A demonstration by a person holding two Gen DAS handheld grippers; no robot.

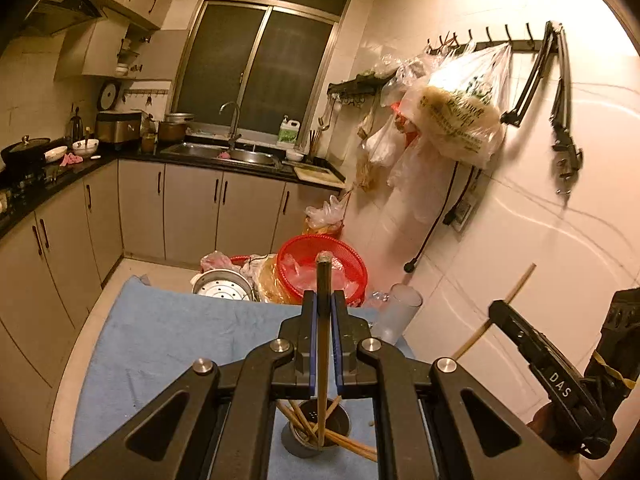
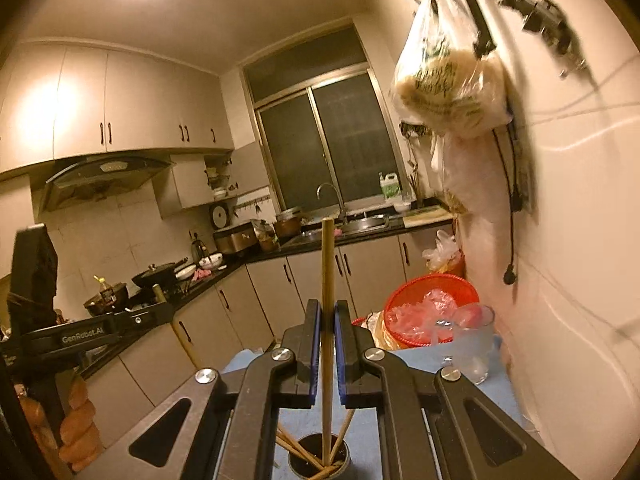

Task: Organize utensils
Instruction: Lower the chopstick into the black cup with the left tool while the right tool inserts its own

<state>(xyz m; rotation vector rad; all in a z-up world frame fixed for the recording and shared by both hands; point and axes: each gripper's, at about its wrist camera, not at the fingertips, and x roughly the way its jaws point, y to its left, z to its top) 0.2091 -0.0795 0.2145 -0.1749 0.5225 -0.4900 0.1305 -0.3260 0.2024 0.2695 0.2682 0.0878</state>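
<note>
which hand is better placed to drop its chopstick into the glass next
Right, likely. The right gripper, shut on a chopstick, has the glass close on its right; the left gripper sits farther from it.

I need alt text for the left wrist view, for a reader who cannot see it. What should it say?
The left hand-held gripper is shut on one upright chopstick above a metal holder of chopsticks on a blue towel. At the right, the right hand-held gripper holds another chopstick near a clear glass. A kitchen with a sink lies behind.

Wooden chopsticks [image 1: 322, 344]; shiny metal holder [image 1: 316, 428]; soft blue cloth [image 1: 168, 336].
</note>
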